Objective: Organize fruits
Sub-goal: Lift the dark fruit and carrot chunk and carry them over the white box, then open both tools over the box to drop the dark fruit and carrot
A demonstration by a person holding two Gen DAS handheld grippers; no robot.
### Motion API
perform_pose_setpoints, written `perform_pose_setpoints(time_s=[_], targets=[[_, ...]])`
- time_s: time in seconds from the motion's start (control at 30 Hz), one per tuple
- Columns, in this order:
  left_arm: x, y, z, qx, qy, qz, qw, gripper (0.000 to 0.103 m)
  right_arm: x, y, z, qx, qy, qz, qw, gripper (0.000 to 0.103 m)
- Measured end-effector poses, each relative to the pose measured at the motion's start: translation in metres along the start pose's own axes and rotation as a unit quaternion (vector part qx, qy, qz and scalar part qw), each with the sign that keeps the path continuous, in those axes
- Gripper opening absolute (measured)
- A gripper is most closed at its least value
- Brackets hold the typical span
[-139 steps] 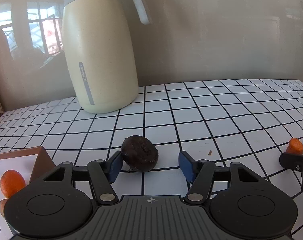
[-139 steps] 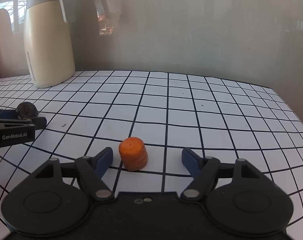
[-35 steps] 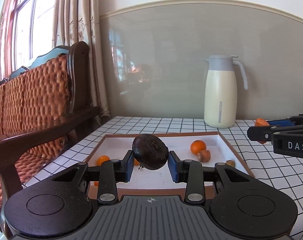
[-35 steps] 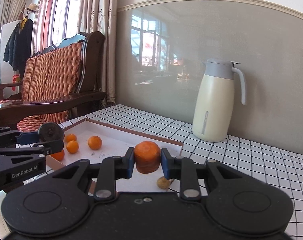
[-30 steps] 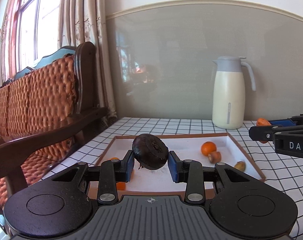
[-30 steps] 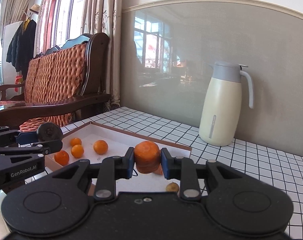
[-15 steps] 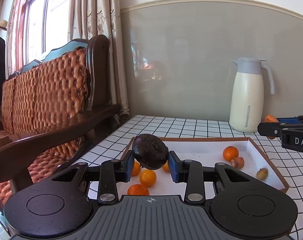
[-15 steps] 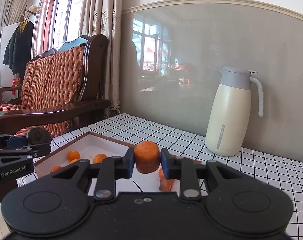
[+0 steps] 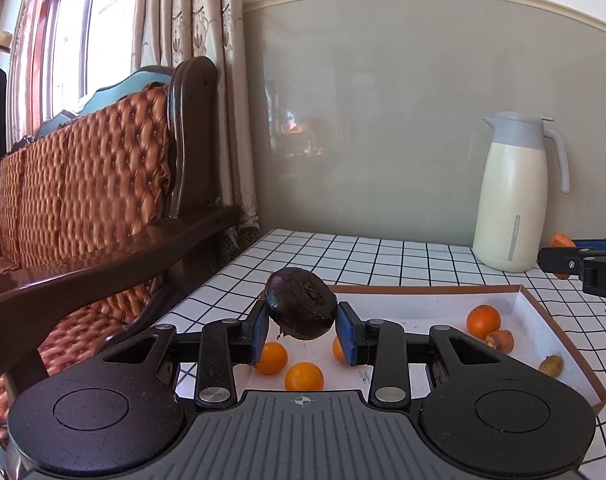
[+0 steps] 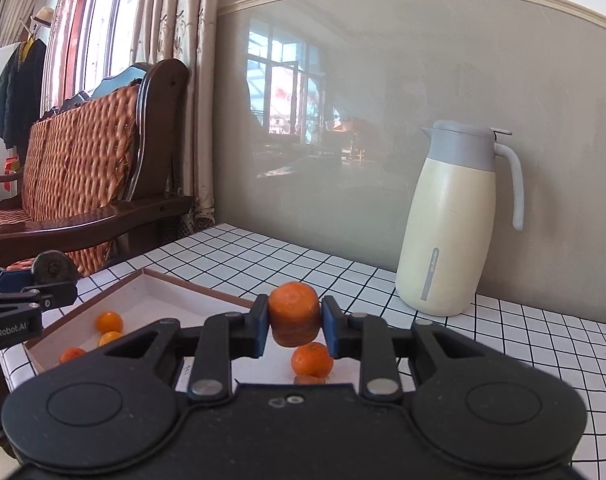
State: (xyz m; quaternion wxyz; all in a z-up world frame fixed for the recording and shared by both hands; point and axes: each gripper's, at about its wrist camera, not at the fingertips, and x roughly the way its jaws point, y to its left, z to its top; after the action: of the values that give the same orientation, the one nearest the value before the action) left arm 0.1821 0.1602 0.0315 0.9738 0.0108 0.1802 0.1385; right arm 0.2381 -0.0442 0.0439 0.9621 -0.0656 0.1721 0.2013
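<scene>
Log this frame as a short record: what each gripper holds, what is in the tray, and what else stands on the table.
left gripper: jaws shut on a dark round fruit, held above the tray
right gripper: jaws shut on an orange carrot chunk, held above the tray
tray: shallow, brown rim, white inside; holds several small oranges and a few small brownish pieces
table: white with a black grid
jug: cream with a grey lid, upright by the wall, outside the tray
</scene>
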Motion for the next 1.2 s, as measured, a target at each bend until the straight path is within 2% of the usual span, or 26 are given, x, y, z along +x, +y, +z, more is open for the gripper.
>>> perform_pose_setpoints(time_s=[0.53,0.9,0.93,0.97,1.0,1.03,1.07,1.2], targets=[[0.05,-0.006,0.007,0.002,0.019,-0.003,0.9998,0.037,0.033,-0.024,0.003,0.007,0.02,-0.013,1.0,0.019],[0.079,-0.002,0.007,-0.003,0.038,-0.007,0.9993,0.037,0.066,-0.036,-0.001,0.021,0.057,-0.004,0.998,0.02],[0.082,-0.003,0.006,0.0,0.041,-0.004,0.9991,0.037,0.071,-0.036,-0.002,0.015,0.067,-0.01,0.998,0.025],[0.083,-0.003,0.005,-0.001,0.04,0.005,0.9992,0.052,0.074,-0.036,-0.004,0.011,0.066,-0.016,0.998,0.05],[0.081,-0.002,0.003,-0.006,0.031,0.016,0.9994,0.073,0.071,-0.036,-0.008,0.011,0.048,-0.024,0.999,0.085],[0.078,-0.002,0.001,-0.005,0.017,0.026,0.9995,0.101,0.068,-0.036,-0.01,0.012,0.032,-0.03,0.999,0.095],[0.077,-0.001,0.0,0.002,0.007,0.029,0.9996,0.103,0.069,-0.037,-0.011,0.012,0.035,-0.032,0.999,0.093],[0.08,0.007,0.001,-0.011,0.012,0.019,0.9997,0.103,0.069,-0.039,-0.011,0.028,0.039,-0.021,0.999,0.093]])
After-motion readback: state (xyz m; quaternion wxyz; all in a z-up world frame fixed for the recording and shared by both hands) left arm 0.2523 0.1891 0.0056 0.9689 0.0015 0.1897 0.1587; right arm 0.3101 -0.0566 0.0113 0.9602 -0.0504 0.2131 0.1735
